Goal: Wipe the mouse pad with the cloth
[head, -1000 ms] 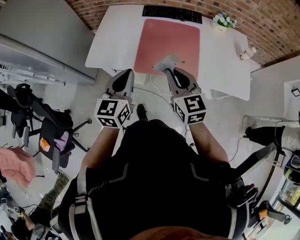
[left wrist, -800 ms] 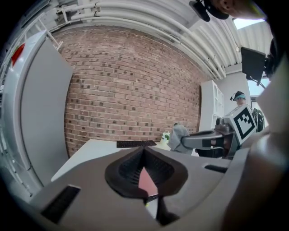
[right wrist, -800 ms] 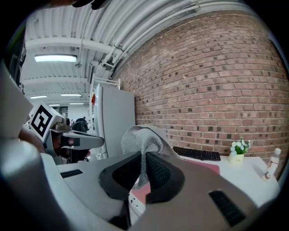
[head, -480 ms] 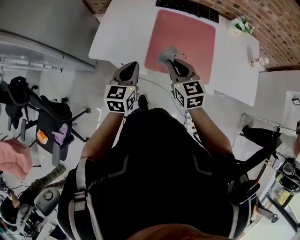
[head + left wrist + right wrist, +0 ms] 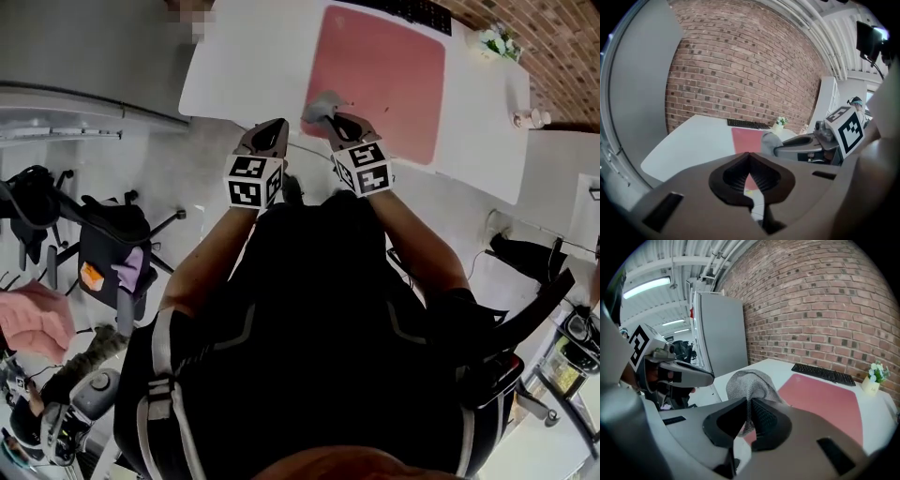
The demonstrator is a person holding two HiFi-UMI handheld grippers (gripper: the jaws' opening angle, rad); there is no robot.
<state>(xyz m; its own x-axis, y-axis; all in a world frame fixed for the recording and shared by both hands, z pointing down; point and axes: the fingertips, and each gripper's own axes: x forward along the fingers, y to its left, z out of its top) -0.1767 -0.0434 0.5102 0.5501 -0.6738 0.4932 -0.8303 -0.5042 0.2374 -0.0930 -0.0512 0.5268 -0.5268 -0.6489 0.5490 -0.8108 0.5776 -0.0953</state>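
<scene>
A pinkish-red mouse pad [image 5: 380,70] lies on the white desk [image 5: 244,66], also seen as the pad [image 5: 825,401] and the pad [image 5: 743,139]. My right gripper [image 5: 330,117] is shut on a grey cloth [image 5: 320,104] at the pad's near left corner. In the right gripper view the cloth [image 5: 750,387] bunches up out of the gripper [image 5: 749,420], above the pad's near edge. My left gripper [image 5: 270,138] hangs by the desk's front edge, left of the pad, shut with nothing in it; its gripper [image 5: 750,180] shows jaws closed.
A black keyboard [image 5: 822,373] lies behind the pad, with a small flower pot [image 5: 495,42] to its right. A small white thing [image 5: 534,118] stands at the desk's right edge. Office chairs [image 5: 103,244] stand on the floor to the left. A brick wall [image 5: 740,70] backs the desk.
Both grippers have moved forward toward the desk. The cloth in the right gripper has gone from the pad's near edge to its near left corner.
</scene>
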